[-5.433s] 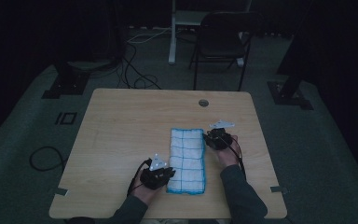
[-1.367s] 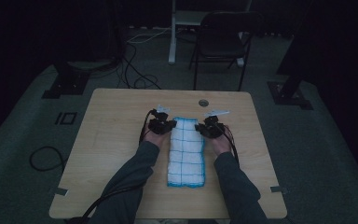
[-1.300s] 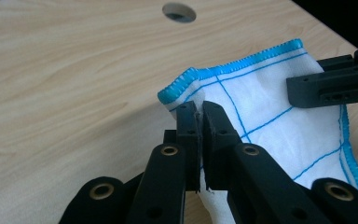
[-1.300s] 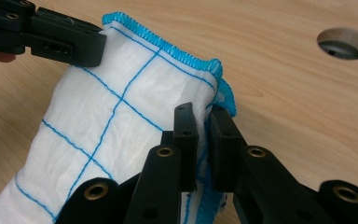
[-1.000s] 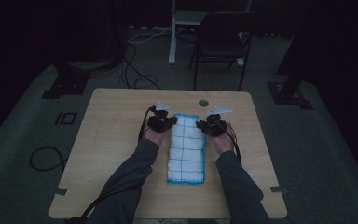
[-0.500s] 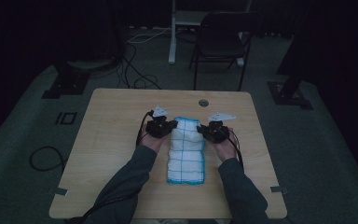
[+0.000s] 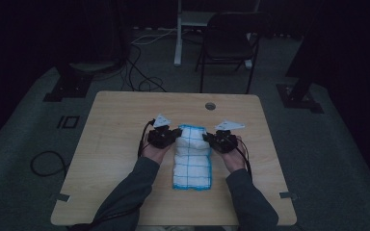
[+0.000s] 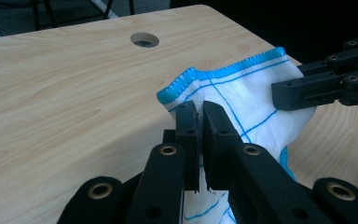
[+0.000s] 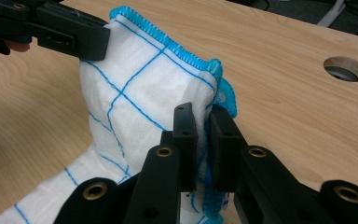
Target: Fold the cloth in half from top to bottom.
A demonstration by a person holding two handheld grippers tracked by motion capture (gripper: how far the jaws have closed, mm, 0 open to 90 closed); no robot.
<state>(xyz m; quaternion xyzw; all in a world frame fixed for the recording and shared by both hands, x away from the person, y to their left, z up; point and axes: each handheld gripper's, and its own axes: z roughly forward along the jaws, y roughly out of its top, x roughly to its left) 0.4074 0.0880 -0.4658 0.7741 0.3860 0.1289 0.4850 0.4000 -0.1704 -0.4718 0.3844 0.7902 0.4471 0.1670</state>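
Cloth (image 8: 242, 107) corner hidden betw. left tongs (image 8: 199, 116) jaws. Near end cut off by frame bottom, right gripper view. Room bkgd too dark.

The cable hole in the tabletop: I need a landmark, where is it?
In the high view the cable hole sits near the table's far edge, right of centre, just beyond the lifted end of the blue-checked cloth.

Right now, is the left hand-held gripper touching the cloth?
Touching. The left gripper view shows the left hand-held gripper with its jaws shut on the far corner of the cloth, white fabric pinched between them and lifted off the table.
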